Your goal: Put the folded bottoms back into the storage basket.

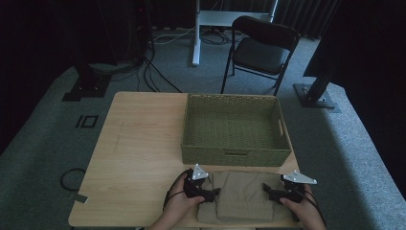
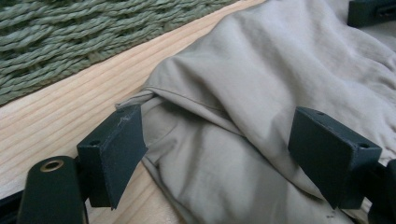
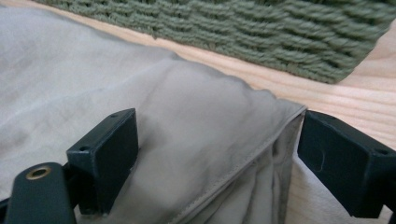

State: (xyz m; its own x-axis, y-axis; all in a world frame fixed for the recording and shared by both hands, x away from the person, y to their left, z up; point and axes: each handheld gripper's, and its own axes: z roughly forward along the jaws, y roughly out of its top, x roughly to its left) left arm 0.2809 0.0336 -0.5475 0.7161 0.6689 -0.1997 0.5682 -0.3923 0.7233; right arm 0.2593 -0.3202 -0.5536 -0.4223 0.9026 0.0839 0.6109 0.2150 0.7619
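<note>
A folded beige garment [image 1: 241, 196] lies on the wooden table [image 1: 139, 143] near its front edge, just in front of a green woven basket [image 1: 235, 152]. My left gripper [image 1: 210, 193] stands open at the garment's left edge, its jaws astride the folded cloth [image 2: 219, 140]. My right gripper [image 1: 266, 190] is open at the garment's right edge, one jaw over the cloth [image 3: 201, 140] and the other outside the folded corner. In the left gripper view the right gripper [image 2: 371, 11] shows at the top right. The basket wall [image 2: 56, 32] [image 3: 261, 32] is close behind the garment.
The basket is empty inside and takes up the right half of the table. The bare left half of the tabletop lies beside it. A black folding chair [image 1: 261, 50], a white desk leg [image 1: 196, 33] and cables stand on the carpet beyond the table.
</note>
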